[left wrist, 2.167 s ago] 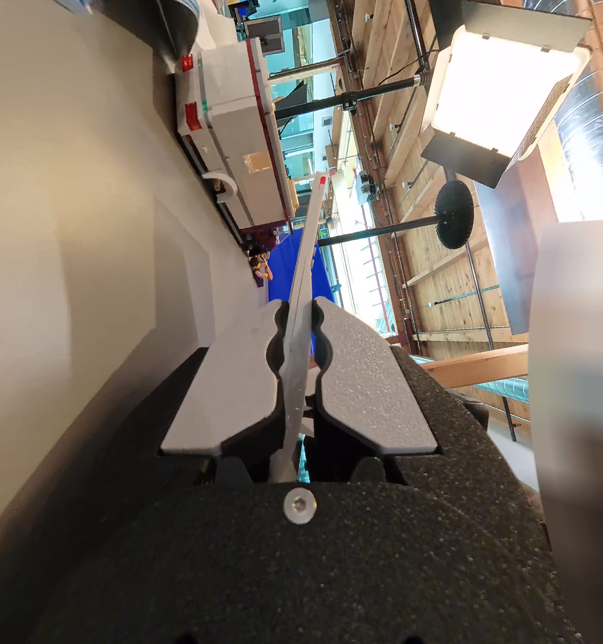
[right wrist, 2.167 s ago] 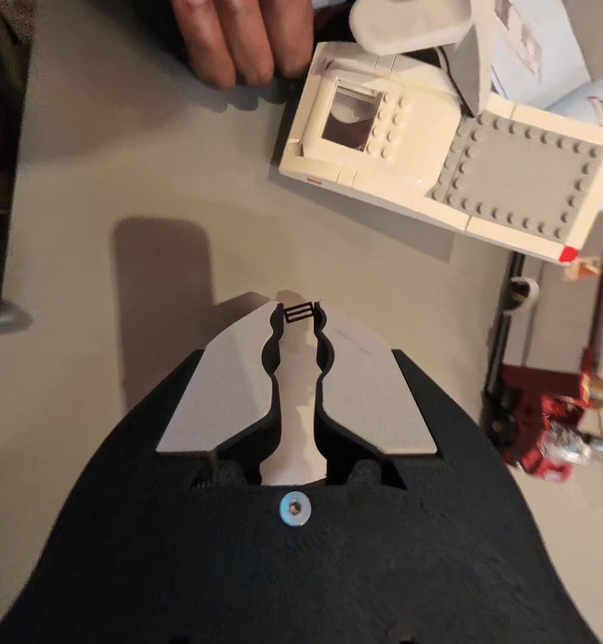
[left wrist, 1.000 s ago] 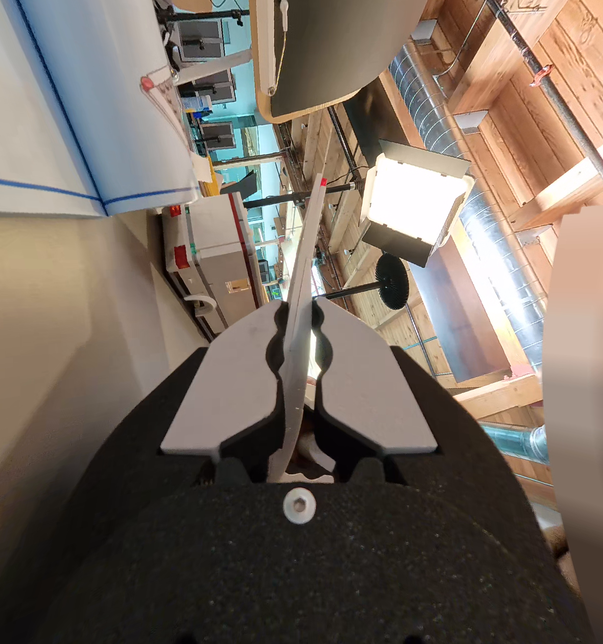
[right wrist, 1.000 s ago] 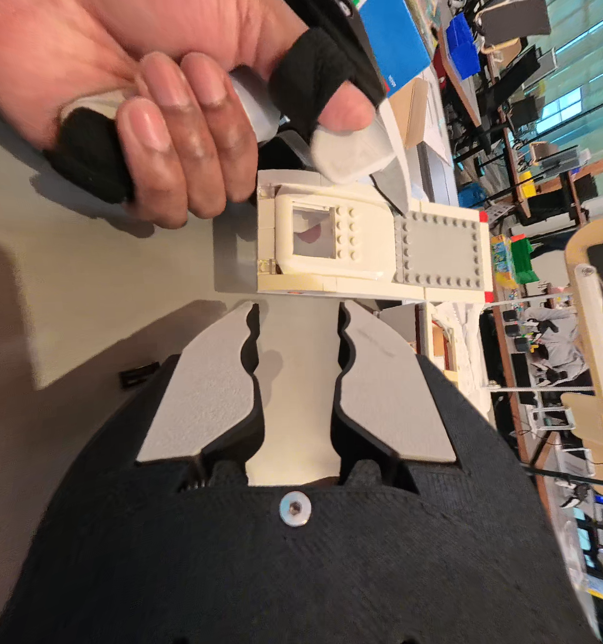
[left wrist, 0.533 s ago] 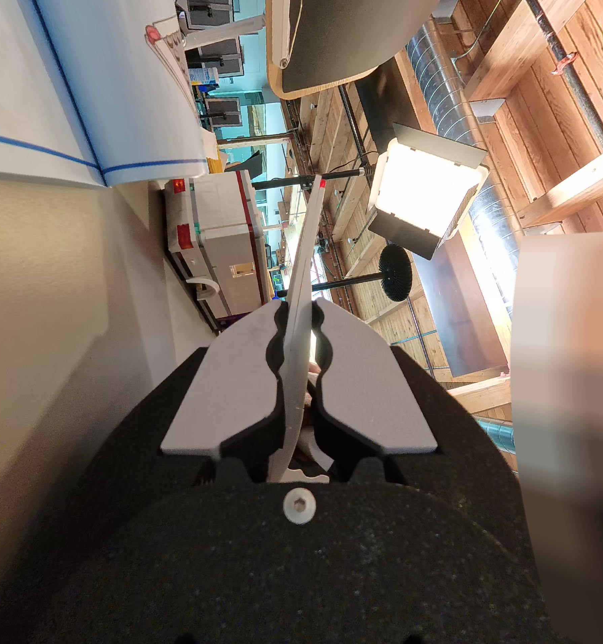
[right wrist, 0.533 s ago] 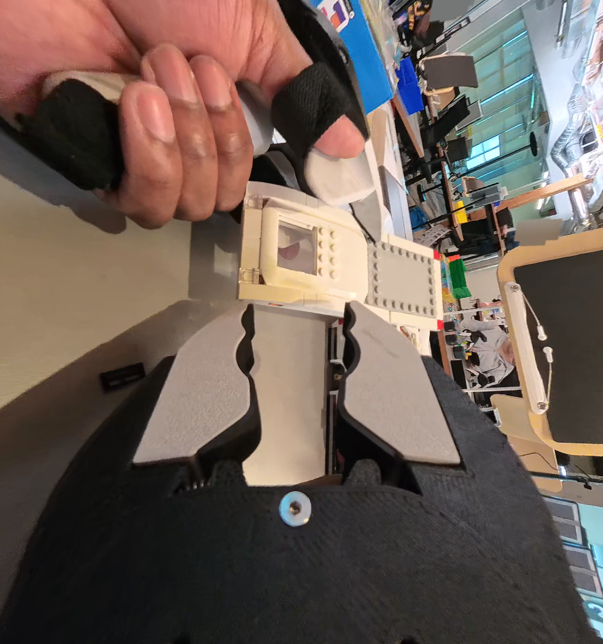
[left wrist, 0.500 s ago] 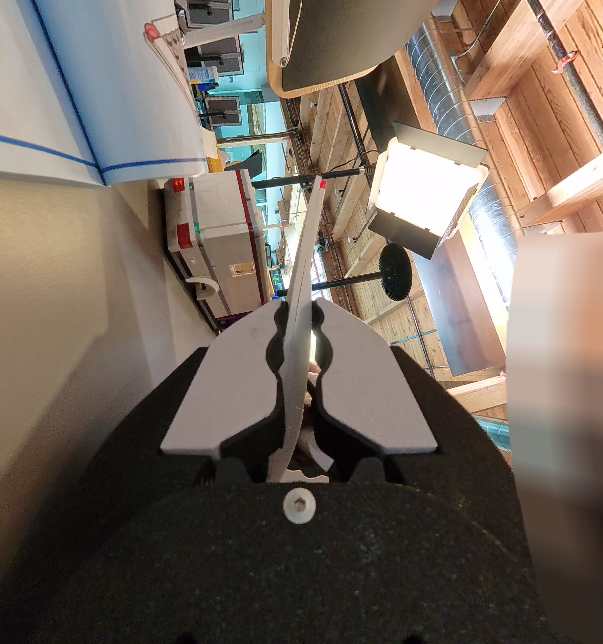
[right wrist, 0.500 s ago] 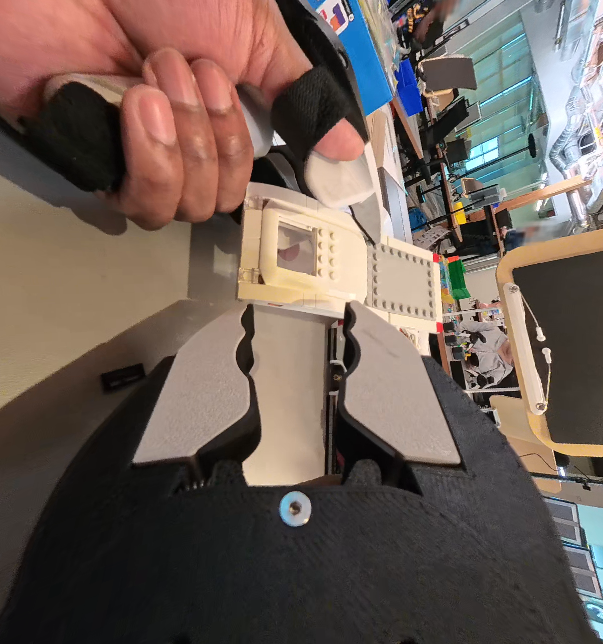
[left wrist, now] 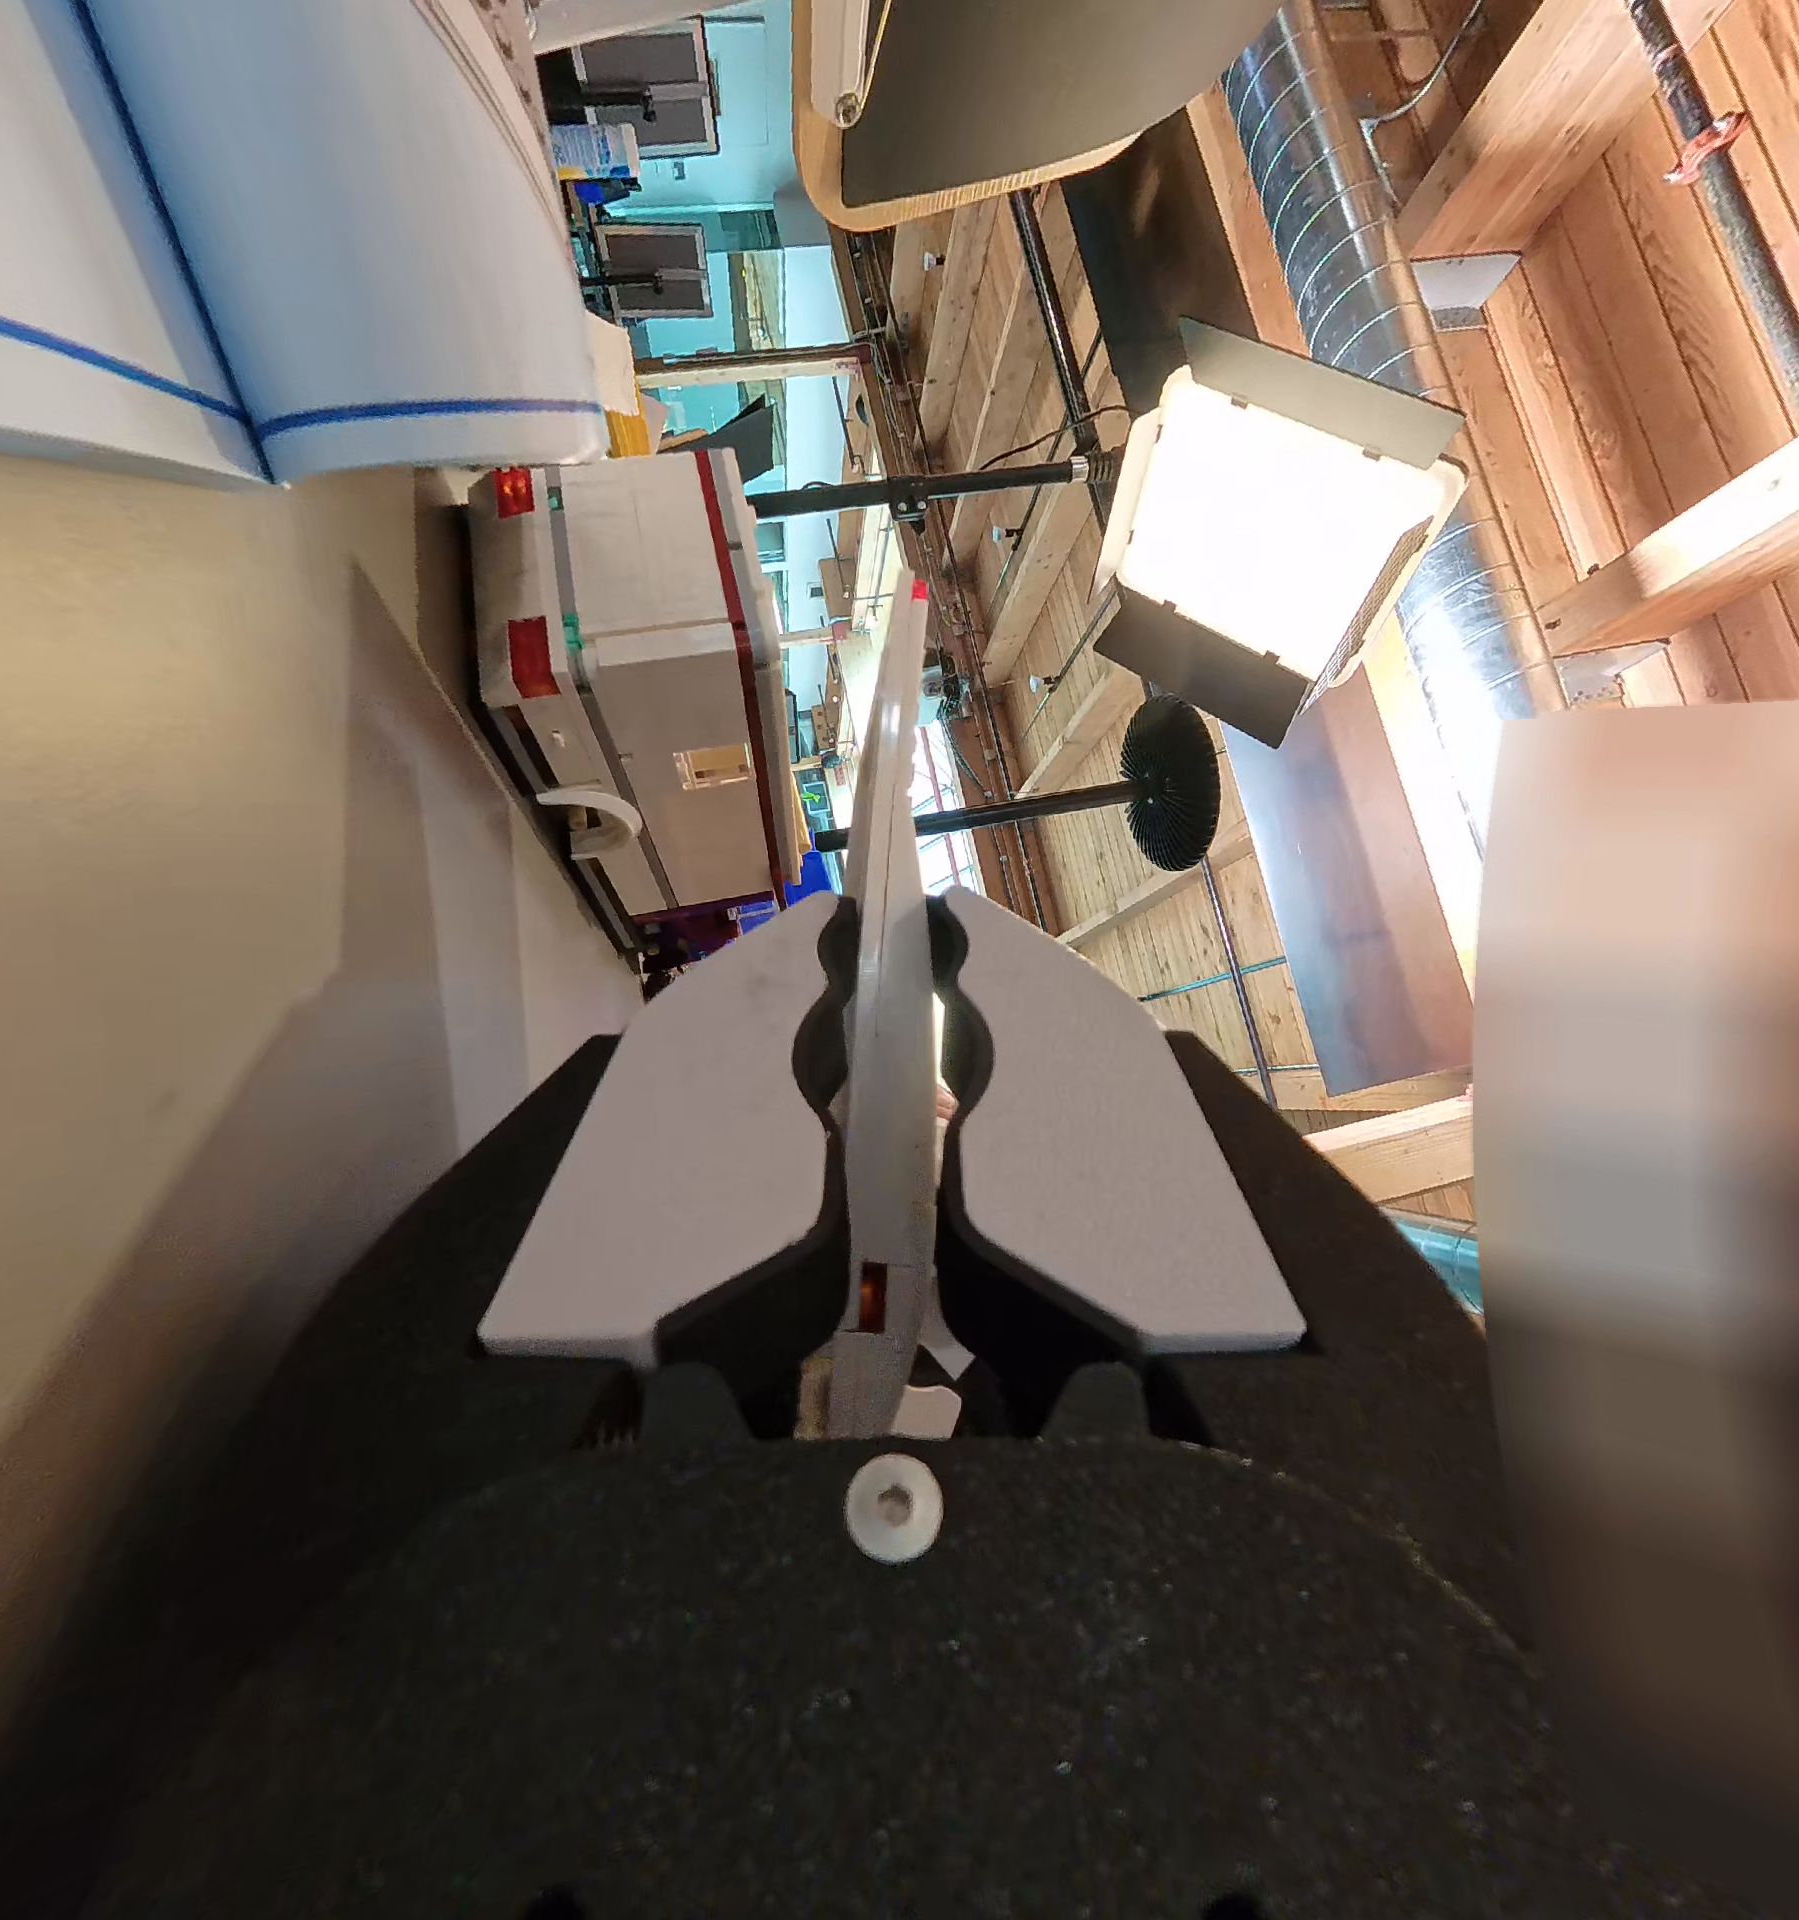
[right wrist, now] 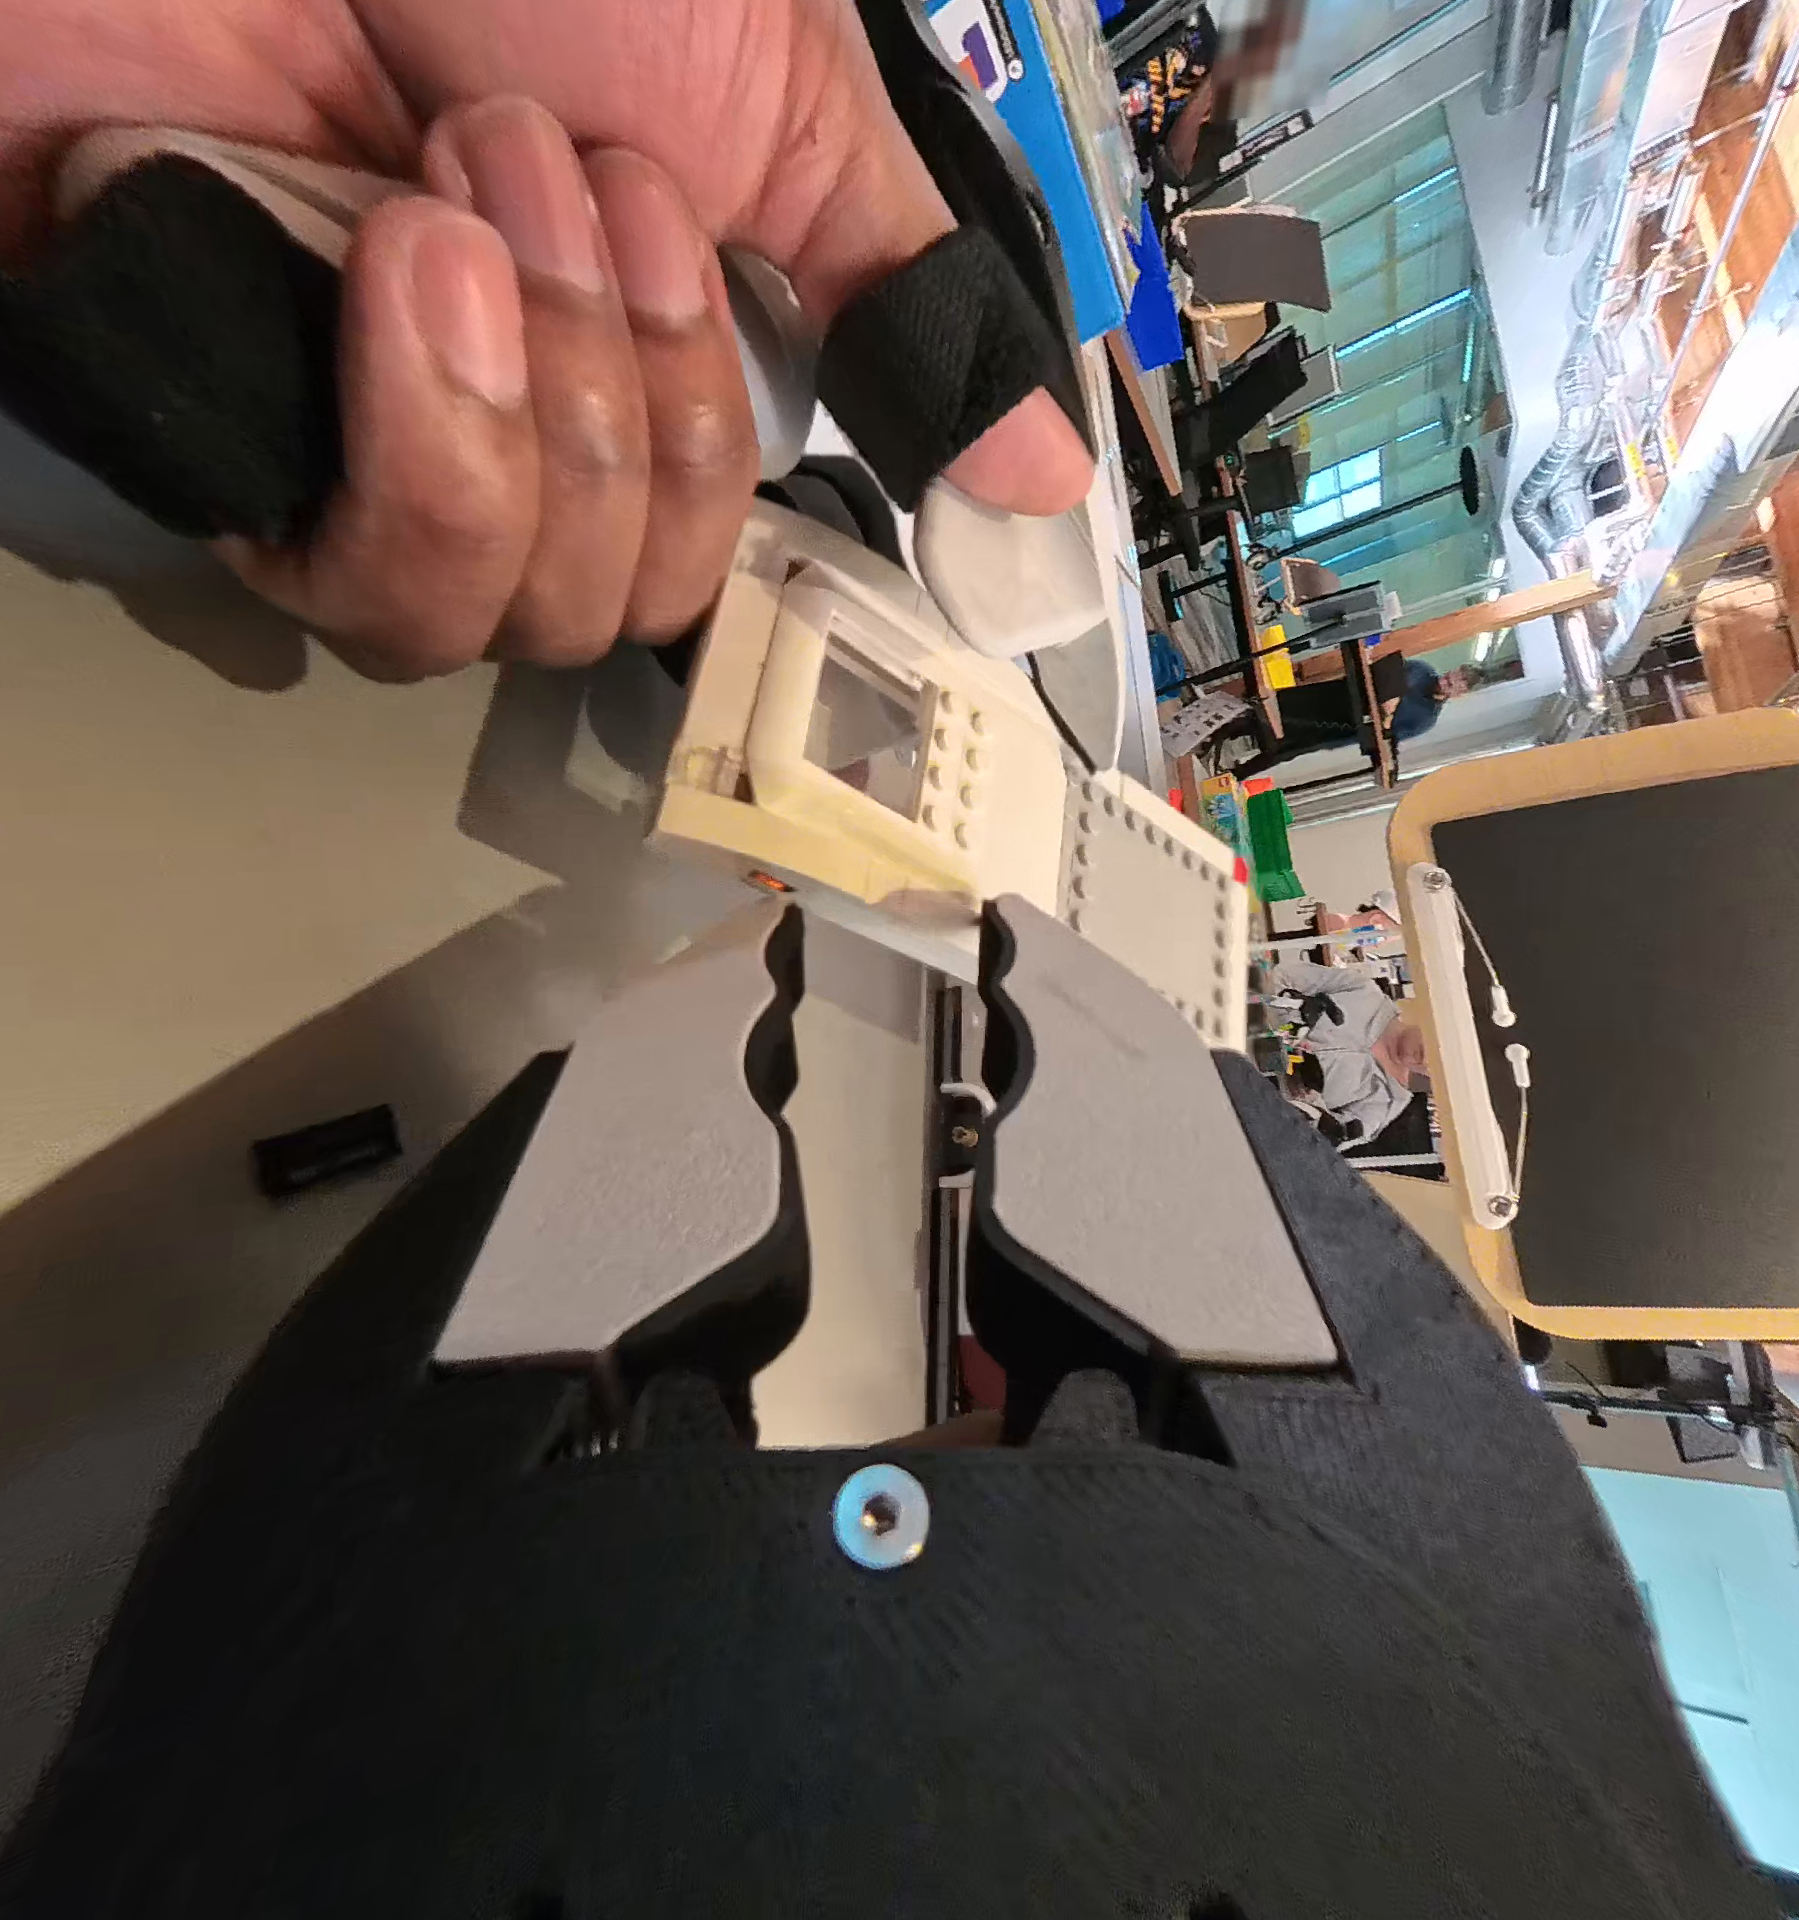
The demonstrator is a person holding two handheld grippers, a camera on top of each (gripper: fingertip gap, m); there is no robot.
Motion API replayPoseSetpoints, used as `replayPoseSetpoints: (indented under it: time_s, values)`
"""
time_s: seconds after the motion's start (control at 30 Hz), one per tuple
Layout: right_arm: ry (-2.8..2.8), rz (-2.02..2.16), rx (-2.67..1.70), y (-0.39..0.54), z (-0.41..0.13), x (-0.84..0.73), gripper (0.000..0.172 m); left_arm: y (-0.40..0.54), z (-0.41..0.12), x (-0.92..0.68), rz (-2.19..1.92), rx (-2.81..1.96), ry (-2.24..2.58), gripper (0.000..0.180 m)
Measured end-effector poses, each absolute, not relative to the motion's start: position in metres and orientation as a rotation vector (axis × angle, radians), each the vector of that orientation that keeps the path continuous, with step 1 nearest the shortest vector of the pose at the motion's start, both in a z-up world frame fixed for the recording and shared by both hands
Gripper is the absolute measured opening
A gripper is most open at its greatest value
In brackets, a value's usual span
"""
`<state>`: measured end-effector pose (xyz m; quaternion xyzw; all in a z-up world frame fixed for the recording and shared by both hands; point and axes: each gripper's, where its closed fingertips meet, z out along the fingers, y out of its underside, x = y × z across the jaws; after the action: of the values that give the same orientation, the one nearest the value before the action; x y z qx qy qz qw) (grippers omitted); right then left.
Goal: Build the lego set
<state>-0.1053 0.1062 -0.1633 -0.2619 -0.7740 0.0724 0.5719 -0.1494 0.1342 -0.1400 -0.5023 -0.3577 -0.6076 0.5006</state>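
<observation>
My left gripper (left wrist: 890, 914) is shut on a white brick-built roof piece (left wrist: 887, 831), which I see edge-on, running up from between the pads. In the right wrist view the same piece (right wrist: 874, 769) shows its clear window and a grey studded plate (right wrist: 1149, 894). It is held tilted above the table by the hand (right wrist: 459, 312) with the left gripper. My right gripper (right wrist: 884, 920) is open. Its fingertips are at the lower edge of the roof piece, and no grip on it shows. A small black piece (right wrist: 326, 1148) lies on the table to the left.
A white and red brick-built vehicle body (left wrist: 646, 675) stands on the beige table (left wrist: 147, 831). A white sheet with blue lines (left wrist: 251, 208) lies beside it. A wood-rimmed black board (right wrist: 1643, 1039) is at the right. A bright lamp panel (left wrist: 1279, 540) hangs overhead. Across from one pair of fingers to the other is roughly 6 centimeters.
The right gripper's jaws have narrowed and its tips have come up against the roof piece's lower edge. The roof piece has tilted. The left gripper stays shut on it.
</observation>
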Motion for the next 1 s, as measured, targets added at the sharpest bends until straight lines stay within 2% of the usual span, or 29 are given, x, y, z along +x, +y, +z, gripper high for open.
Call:
replayPoseSetpoints:
  time_s: [0.83, 0.93, 1.0]
  values:
    - [-1.695, 0.138, -0.618, 0.136, -0.141, -0.092, 0.016, 0.134, -0.131, -0.122, -1.541, -1.434, -0.557, 0.019]
    - [-1.677, 0.134, -0.643, 0.142, -0.138, -0.091, 0.007, 0.132, -0.129, -0.116, -1.555, -1.445, -0.513, 0.018]
    - [-1.677, 0.134, -0.649, 0.144, -0.139, -0.091, 0.008, 0.132, -0.128, -0.115, -1.543, -1.446, -0.501, 0.014]
